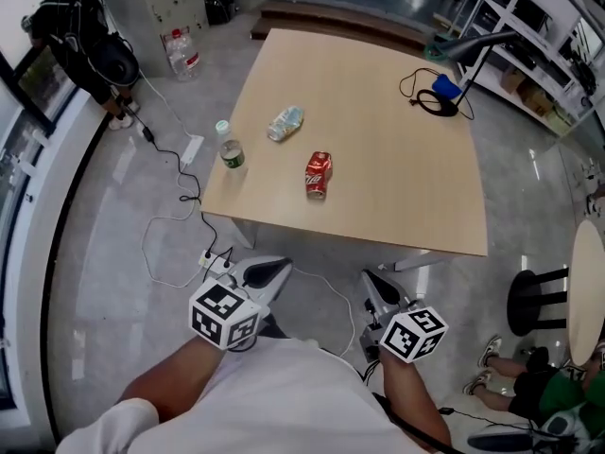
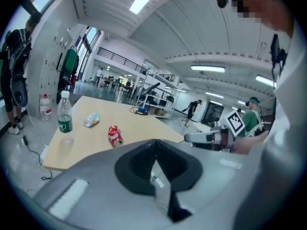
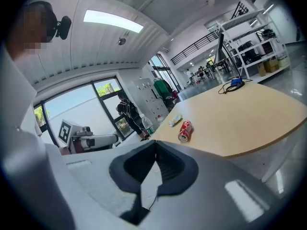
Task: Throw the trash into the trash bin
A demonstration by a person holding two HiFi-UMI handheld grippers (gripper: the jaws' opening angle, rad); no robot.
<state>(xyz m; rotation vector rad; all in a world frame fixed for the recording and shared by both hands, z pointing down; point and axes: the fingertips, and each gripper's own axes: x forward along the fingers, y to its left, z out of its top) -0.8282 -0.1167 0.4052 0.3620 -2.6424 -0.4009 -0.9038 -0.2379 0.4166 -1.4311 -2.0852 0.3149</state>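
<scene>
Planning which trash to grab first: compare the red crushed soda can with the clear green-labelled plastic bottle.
The red crushed soda can lies on its side; the clear green-labelled plastic bottle stands upright, uncrushed. The can lies farther in on the tan table; the bottle stands at its left edge. Both are drink containers.

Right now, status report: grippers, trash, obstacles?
Left gripper and right gripper shut, empty, short of table. Red can, crushed bottle, upright bottle on it, untouched. No bin in view.
</scene>
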